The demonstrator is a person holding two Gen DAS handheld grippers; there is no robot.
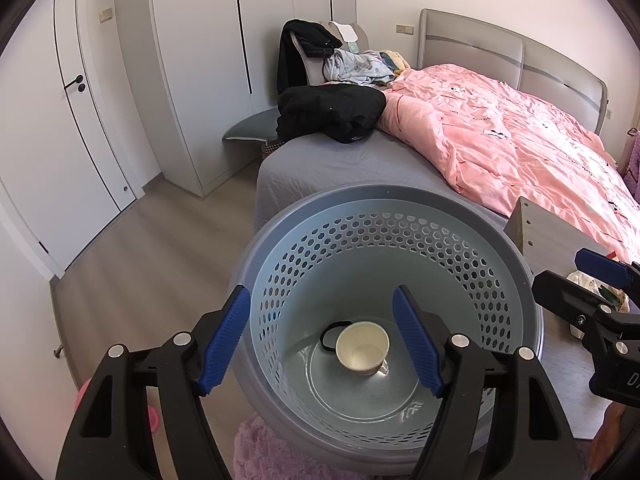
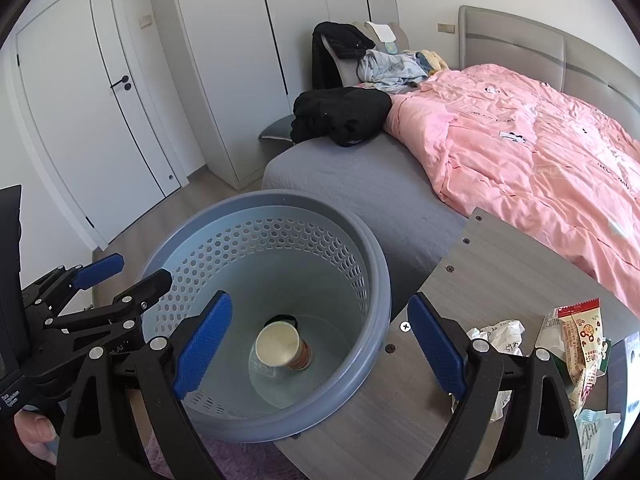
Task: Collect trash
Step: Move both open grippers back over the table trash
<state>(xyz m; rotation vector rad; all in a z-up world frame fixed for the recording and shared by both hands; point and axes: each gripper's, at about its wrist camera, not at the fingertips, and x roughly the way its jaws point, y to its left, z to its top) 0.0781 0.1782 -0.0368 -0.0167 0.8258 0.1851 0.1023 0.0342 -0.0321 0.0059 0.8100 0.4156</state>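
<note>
Between worktop and bed: a round blue-grey perforated plastic basket (image 2: 360,264), rim overlapping the grey wood-grain worktop (image 2: 500,264).
Basket bottom: a white paper cup (image 1: 362,347) on its side, touching a black ring (image 1: 329,335).
Left gripper (image 1: 322,342): fingers spread, holding nothing, above the basket.
Right gripper (image 2: 320,346): fingers spread, empty, straddling the rim.
Worktop trash: crumpled white paper (image 2: 502,334), red-and-white snack wrapper (image 2: 576,344).
Behind: grey-sheeted bed (image 2: 360,184), pink duvet (image 2: 520,148), black clothes (image 2: 344,116).
</note>
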